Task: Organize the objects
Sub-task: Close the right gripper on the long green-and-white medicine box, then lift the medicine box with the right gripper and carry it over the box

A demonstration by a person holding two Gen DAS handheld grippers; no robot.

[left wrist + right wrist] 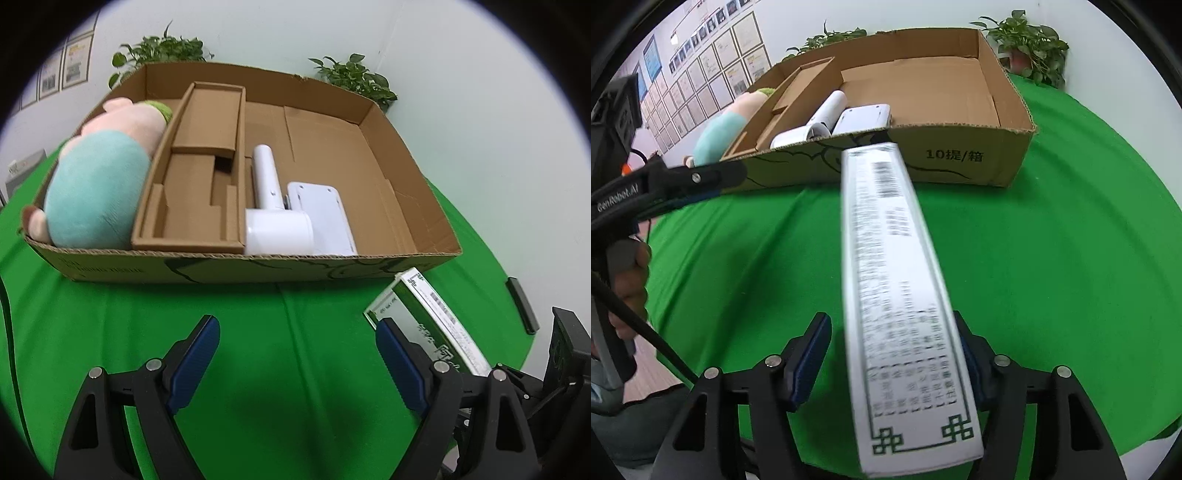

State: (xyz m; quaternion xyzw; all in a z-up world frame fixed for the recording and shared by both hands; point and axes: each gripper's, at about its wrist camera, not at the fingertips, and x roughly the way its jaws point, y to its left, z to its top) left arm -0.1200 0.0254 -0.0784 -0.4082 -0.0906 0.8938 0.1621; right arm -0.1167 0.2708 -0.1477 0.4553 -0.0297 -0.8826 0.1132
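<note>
Between the right gripper's (894, 354) blue pads stands a long white carton (897, 295), set on edge on the green cloth (1052, 277) just in front of the cardboard box (960, 162); the right pad sits against its side while a sliver of green shows beside the left pad, so the jaws are around the carton but a firm squeeze cannot be confirmed. Its narrow printed face, glossy card with a barcode, rows of small text and a green knotwork border, points toward the box, likely its destination. Corrugated and open-topped, the shallow box already holds a soft pink-and-teal plush toy (99, 188) at its left end, a folded cardboard insert (195, 177) beside it, and a smooth white plastic hair dryer (273, 210) against a flat white rounded device (321, 214), leaving bare floor on the right. Over the cloth, the left gripper (295, 354) hangs wide open and empty. Leafy plants (354, 77) line the pale wall behind.
</note>
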